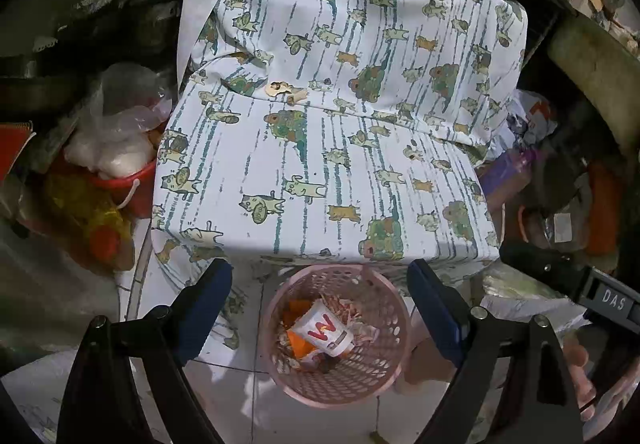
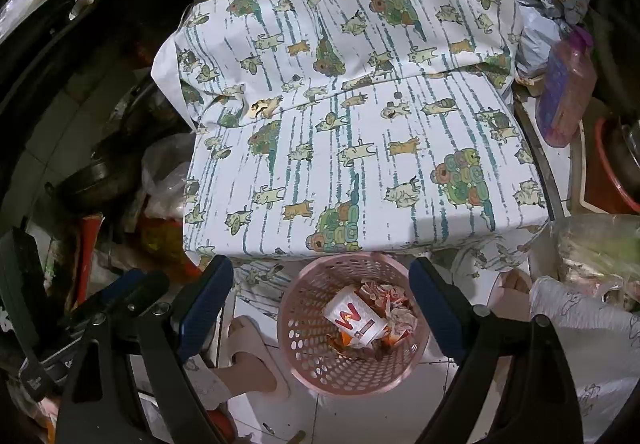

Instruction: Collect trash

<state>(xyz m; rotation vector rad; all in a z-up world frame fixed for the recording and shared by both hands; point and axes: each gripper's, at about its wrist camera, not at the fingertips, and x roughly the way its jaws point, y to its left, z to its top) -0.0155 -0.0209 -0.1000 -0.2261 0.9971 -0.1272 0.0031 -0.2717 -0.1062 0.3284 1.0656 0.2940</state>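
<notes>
Trash basket (image 1: 298, 384) on floor at cushion (image 1: 320, 172) edge | both jaws wide, empty

The right gripper (image 2: 320, 308) hangs with jaws wide and empty above a pink perforated basket (image 2: 304, 360) on the tiled floor. Inside lie a white paper cup (image 2: 354, 320) and crumpled wrappers (image 2: 394, 302). Scraps (image 2: 262, 107) rest on the cat-print sheet (image 2: 400, 172).

Left gripper (image 1: 320, 308), angled steeply downward, jaws spread wide with nothing between the blue pads (image 1: 208, 304). Right gripper (image 2: 322, 308), likewise angled down, jaws wide and empty; it also appears at the right edge of the left wrist view, with a hand (image 1: 580, 376) below it. A slippered foot (image 2: 256, 360) stands lower left in the right wrist view.
</notes>
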